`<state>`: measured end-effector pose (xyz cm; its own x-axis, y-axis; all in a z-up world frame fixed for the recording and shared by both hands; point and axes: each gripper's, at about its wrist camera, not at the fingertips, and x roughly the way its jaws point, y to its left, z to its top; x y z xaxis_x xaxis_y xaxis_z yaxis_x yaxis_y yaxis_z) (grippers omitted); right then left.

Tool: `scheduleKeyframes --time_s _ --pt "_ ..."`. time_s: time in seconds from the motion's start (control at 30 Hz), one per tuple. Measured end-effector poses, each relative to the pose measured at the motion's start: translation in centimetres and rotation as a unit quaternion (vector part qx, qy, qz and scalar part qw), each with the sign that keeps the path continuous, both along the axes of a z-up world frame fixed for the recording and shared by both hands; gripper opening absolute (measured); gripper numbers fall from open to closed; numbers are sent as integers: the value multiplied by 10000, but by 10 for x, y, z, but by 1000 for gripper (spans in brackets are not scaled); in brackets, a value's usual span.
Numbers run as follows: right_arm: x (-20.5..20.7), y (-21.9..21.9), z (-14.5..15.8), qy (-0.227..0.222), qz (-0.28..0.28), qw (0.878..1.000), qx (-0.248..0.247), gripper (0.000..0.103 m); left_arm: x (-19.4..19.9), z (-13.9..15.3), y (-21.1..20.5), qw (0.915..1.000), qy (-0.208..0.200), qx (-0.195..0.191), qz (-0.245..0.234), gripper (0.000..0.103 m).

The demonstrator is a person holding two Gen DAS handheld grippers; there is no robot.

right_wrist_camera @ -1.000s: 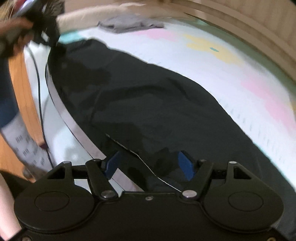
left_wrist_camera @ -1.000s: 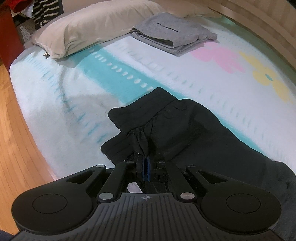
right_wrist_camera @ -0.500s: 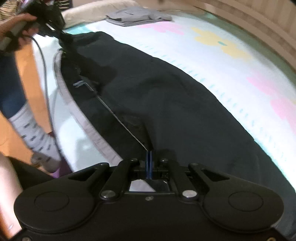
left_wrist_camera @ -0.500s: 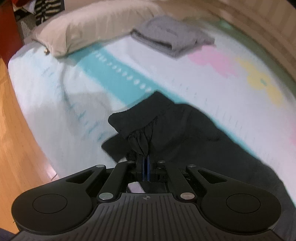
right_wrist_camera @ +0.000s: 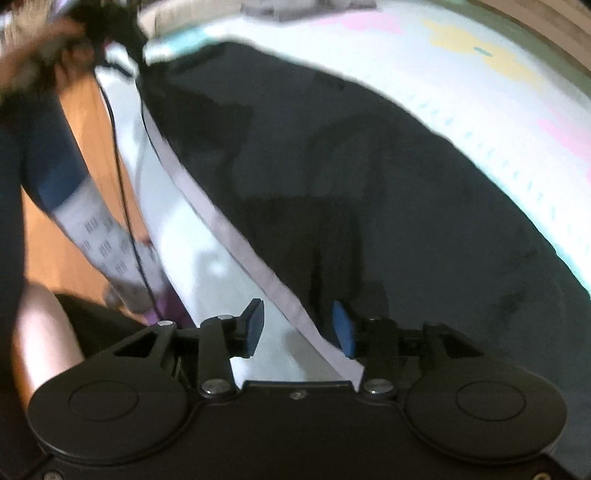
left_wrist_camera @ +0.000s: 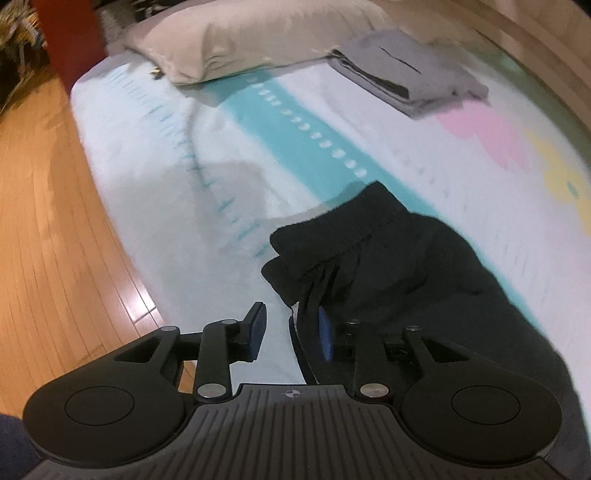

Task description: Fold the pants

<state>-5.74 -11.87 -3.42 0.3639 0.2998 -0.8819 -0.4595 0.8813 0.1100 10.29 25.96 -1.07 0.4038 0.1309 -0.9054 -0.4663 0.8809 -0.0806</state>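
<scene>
Black pants (left_wrist_camera: 406, 266) lie along the near edge of the bed (left_wrist_camera: 166, 192), waistband end toward the pillow. My left gripper (left_wrist_camera: 291, 332) hovers at the waistband corner. Its jaws are opening: a fold of black cloth brushes the right pad (left_wrist_camera: 325, 336), and the left pad stands free of it. In the right wrist view the pants (right_wrist_camera: 388, 192) spread wide. The pants' pale grey edge stripe (right_wrist_camera: 258, 266) runs between the opening jaws of my right gripper (right_wrist_camera: 299, 328), and neither pad presses on it. At that view's blurred top left, a hand holds the left gripper (right_wrist_camera: 110, 26).
A beige pillow (left_wrist_camera: 258, 40) and a folded grey garment (left_wrist_camera: 406, 74) lie at the far end of the bed. Wooden floor (left_wrist_camera: 55, 240) runs along the left, with a red post (left_wrist_camera: 70, 40). A person's leg in a patterned sock (right_wrist_camera: 103, 236) stands beside the bed.
Half a second ago both grippers were shut on the pants; now both pairs of jaws stand apart and the cloth has slipped free. The left gripper has shifted sideways along the bed edge.
</scene>
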Motion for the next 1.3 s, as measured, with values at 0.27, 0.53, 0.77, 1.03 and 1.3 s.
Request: scheduleKeyframes --time_s 0.27,0.53,0.77,1.03,1.3 --pt "26 -26 4 -158 -1273 9880 858 73 2 -3 -3 9998 156 -13 -84 30" --pt "38 -19 -27 382 -1586 9866 41 74 11 -26 15 9963 574 -629 104 32" --pt "35 -23 -29 372 -1609 9863 42 75 3 -10 37 9918 -186 -1001 776 32" --pt "36 -19 -28 337 -1600 9865 -18 75 -12 50 -23 9835 -1542 945 -100 32" --pt "36 -16 -29 348 -1572 9869 -48 79 1 65 -95 9547 -1927 963 -2052 50"
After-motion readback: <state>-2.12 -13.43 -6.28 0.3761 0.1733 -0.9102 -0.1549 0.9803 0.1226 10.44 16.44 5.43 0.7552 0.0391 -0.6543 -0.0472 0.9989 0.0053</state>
